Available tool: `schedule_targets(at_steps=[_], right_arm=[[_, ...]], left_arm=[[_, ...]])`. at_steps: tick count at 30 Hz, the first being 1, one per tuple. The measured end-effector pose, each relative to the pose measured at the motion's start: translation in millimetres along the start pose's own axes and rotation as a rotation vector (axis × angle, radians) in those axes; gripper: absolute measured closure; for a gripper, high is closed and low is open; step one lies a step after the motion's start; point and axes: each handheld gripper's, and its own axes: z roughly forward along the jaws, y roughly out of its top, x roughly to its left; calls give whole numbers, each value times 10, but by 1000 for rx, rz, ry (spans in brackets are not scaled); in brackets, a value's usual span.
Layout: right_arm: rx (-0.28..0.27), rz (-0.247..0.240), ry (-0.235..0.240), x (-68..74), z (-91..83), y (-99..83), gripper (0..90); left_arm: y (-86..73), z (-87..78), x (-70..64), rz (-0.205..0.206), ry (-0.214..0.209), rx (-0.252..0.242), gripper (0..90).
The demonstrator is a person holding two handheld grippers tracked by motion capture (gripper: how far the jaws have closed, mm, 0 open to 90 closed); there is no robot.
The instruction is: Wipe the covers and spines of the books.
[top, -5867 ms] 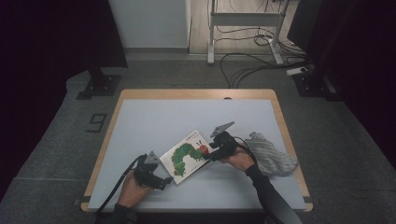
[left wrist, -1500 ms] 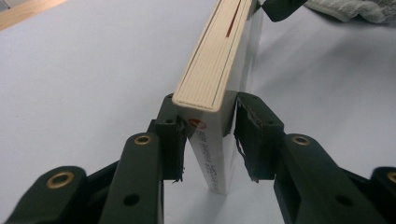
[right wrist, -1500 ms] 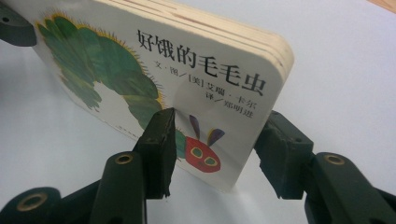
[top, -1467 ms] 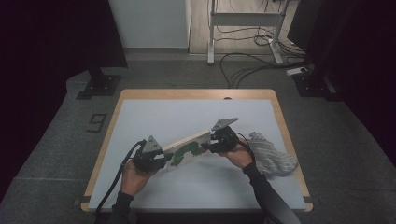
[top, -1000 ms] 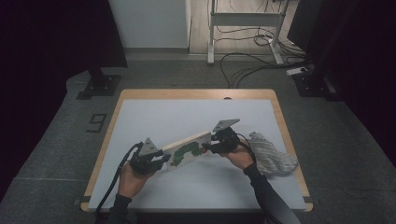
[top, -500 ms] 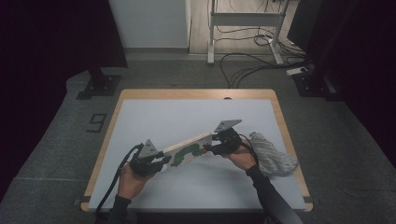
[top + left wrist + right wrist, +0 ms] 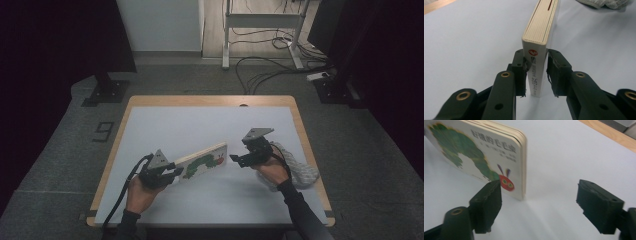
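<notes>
I saw the left gripper (image 7: pixel 172 172) clamped on the spine end of the board book (image 7: pixel 204 161), standing on edge on the table (image 7: pixel 200 125). Right gripper (image 7: pixel 236 159) sat just beside the book's far end, jaws spread, holding nothing.

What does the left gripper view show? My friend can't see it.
A thick board book stands on its edge on a pale table, its spine pinched by the left gripper. A grey cloth lies beyond.
</notes>
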Motion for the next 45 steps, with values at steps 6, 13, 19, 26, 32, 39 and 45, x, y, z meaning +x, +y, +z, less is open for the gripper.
schedule_targets(at_steps=[6,13,19,26,32,39,45], right_arm=[[7,38,-40,-101,-174,-101,121],[42,75,-101,-245,-378,-251,77],[83,92,-165,-338,-542,-381,39],[150,143,-233,-483,-644,-646,12],[189,196,-245,-552,-641,-911,11],[229,221,-240,-574,-528,-1163,197],[180,294,-140,-611,-540,-1273,533]], left_arm=[[3,-1,11,-6,-10,2,689],[3,1,20,-9,-17,1,690],[4,0,29,-16,-28,1,691],[6,1,46,-27,-36,2,692],[7,3,54,-31,-35,2,691],[7,2,52,-29,-38,2,691],[7,2,51,-30,-39,3,692]])
